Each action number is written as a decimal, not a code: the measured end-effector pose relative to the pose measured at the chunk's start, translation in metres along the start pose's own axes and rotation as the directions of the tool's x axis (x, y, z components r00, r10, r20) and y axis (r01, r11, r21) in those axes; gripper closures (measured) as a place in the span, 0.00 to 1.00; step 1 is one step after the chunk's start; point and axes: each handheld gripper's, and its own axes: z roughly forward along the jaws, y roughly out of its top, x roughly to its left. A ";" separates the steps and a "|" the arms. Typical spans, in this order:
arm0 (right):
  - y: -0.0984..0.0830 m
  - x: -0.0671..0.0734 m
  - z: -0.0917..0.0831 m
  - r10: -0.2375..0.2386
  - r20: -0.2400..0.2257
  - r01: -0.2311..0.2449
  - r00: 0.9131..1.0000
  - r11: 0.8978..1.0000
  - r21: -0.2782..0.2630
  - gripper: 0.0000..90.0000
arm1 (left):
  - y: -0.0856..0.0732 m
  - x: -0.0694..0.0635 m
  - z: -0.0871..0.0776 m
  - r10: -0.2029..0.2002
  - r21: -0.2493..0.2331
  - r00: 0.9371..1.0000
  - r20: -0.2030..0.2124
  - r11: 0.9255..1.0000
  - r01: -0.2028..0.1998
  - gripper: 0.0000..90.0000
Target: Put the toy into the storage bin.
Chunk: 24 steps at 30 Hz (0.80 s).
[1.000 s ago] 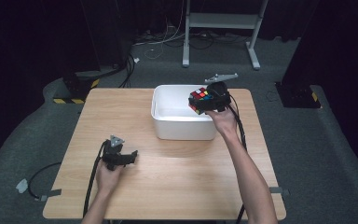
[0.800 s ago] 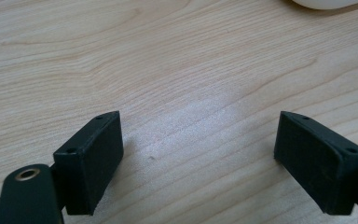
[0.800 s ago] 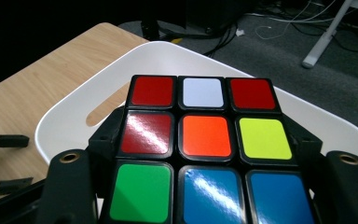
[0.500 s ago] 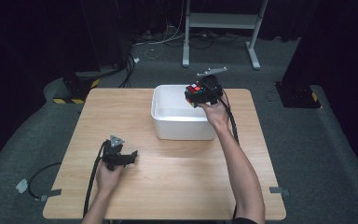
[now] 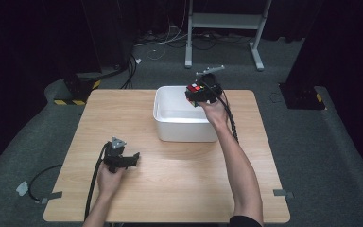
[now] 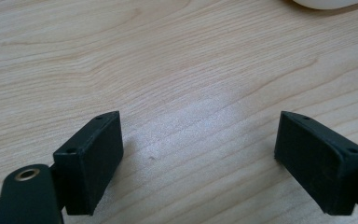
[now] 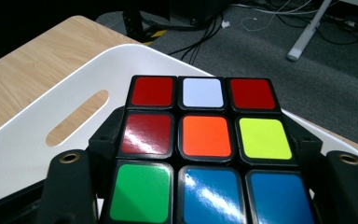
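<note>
Fingers (image 7: 105, 140) of the right gripper (image 7: 200, 149) are clamped on the two sides of a Rubik's cube (image 7: 200, 140), whose upper face shows red, white, red in the far row, red, orange, yellow in the middle row and green, blue, blue in the near row. In the high view the cube (image 5: 196, 92) is held in the right gripper (image 5: 203, 92) above the far right corner of a white plastic tub (image 5: 170, 123), at about one o'clock from the centre of the wooden bench (image 5: 123, 113). A slot handle is seen in the tub's wall (image 7: 74, 116) in the right gripper view. Fingers (image 6: 93, 158) of the left gripper (image 6: 200, 158) are spread wide with nothing between them, over bare bench wood (image 6: 168, 70). The left gripper (image 5: 125, 160) is held low at about seven o'clock on the bench, well apart from the tub.
</note>
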 end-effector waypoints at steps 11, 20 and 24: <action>0.013 -0.006 0.010 0.026 0.017 -0.026 1.000 1.000 0.008 0.37 | 0.000 0.000 0.000 0.001 0.000 1.000 -0.002 1.000 -0.001 0.17; 0.014 -0.002 0.032 0.006 0.039 -0.009 0.999 0.996 0.085 0.37 | 0.000 0.000 0.000 0.000 -0.001 1.000 -0.002 1.000 0.000 0.17; 0.015 -0.009 0.037 0.054 0.058 -0.059 0.997 0.994 0.091 0.37 | 0.000 0.000 0.000 -0.002 -0.001 1.000 -0.002 1.000 0.002 0.17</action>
